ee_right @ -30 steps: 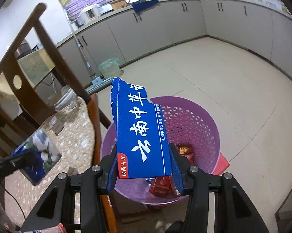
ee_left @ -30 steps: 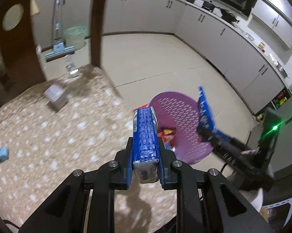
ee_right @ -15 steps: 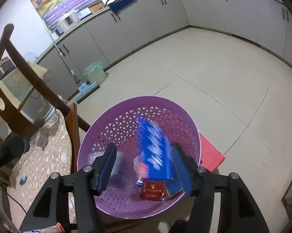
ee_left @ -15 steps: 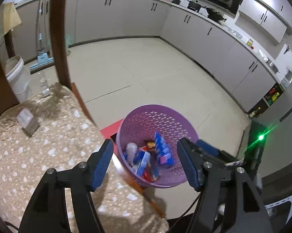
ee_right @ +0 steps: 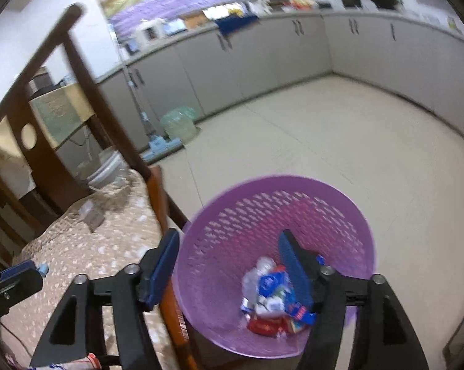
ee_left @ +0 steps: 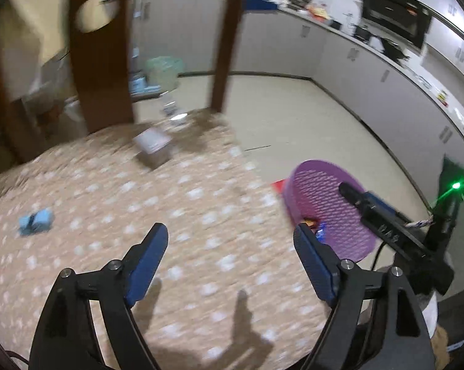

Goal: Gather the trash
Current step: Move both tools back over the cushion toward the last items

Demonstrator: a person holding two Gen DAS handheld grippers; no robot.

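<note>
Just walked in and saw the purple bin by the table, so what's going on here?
A person is clearing trash with a gripper in each hand. Both the left gripper and the right gripper are empty, jaws opening. Wrappers lie in the purple basket on the floor beside the table. A small blue item and a small box remain on the tablecloth.

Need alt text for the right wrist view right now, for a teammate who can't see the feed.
The right tool, empty and with its jaws opening, hangs over a purple basket on the floor that holds a heap of wrappers. To the left is a table under a spotted cloth with a wooden chair behind it.
</note>
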